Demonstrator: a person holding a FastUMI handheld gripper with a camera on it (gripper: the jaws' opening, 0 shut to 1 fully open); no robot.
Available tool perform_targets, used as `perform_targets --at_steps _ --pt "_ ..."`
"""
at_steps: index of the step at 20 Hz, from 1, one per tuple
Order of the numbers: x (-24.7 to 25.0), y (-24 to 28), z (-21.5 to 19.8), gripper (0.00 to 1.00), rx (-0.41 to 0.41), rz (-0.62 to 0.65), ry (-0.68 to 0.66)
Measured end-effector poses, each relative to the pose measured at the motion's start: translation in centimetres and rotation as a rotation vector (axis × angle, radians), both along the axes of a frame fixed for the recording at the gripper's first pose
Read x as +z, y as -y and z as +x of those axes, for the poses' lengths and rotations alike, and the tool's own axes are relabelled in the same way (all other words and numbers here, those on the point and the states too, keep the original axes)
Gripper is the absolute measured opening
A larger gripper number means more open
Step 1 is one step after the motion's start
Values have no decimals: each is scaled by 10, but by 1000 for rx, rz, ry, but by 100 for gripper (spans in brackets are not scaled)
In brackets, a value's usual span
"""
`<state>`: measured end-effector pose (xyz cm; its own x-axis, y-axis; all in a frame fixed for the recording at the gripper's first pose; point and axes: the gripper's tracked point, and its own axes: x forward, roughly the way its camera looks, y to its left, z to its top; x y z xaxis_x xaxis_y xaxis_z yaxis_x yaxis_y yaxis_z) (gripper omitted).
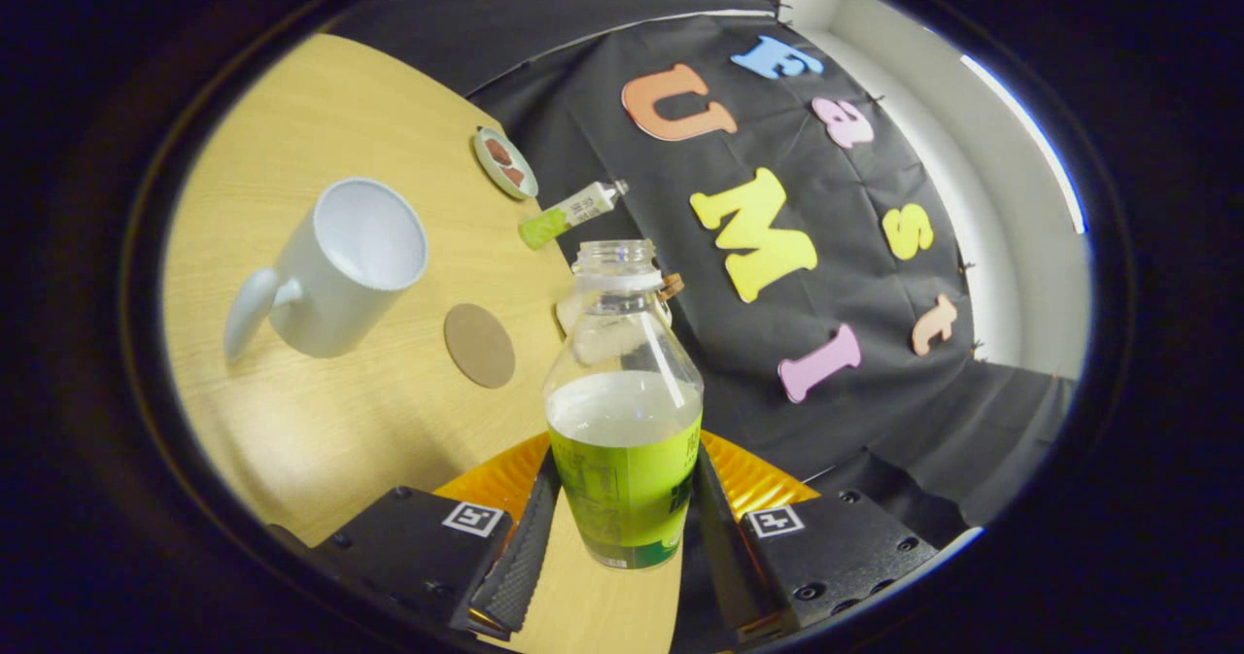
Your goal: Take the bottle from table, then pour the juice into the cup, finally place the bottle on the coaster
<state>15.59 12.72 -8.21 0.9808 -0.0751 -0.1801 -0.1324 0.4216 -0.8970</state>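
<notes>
Wooden table (321, 440), tilted view. Gripper (622, 528) clamped on uncapped bottle (624, 411), juice half full. Cup (335, 265) well left of bottle, coaster (479, 345) between them. Overshoot tilt, juice probably splashes past cup.

A light wooden table (321, 440) stands against black cloth (603, 120), with a lit white wall (982, 246) beyond.

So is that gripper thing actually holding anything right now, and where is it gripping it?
Yes. The gripper is shut on the clear plastic bottle of green juice, its two fingers pressing opposite sides of the lower, labelled body. The cap is off and the bottle is tilted.
</notes>
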Motion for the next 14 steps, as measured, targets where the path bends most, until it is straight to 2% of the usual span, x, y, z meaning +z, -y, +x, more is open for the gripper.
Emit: perform_targets --at_steps 5,11,14 --pt "-7 -21 -4 76 45 -118 22" --pt "-5 -26 1 76 43 -234 28" --pt "8 -29 2 76 37 -323 87"
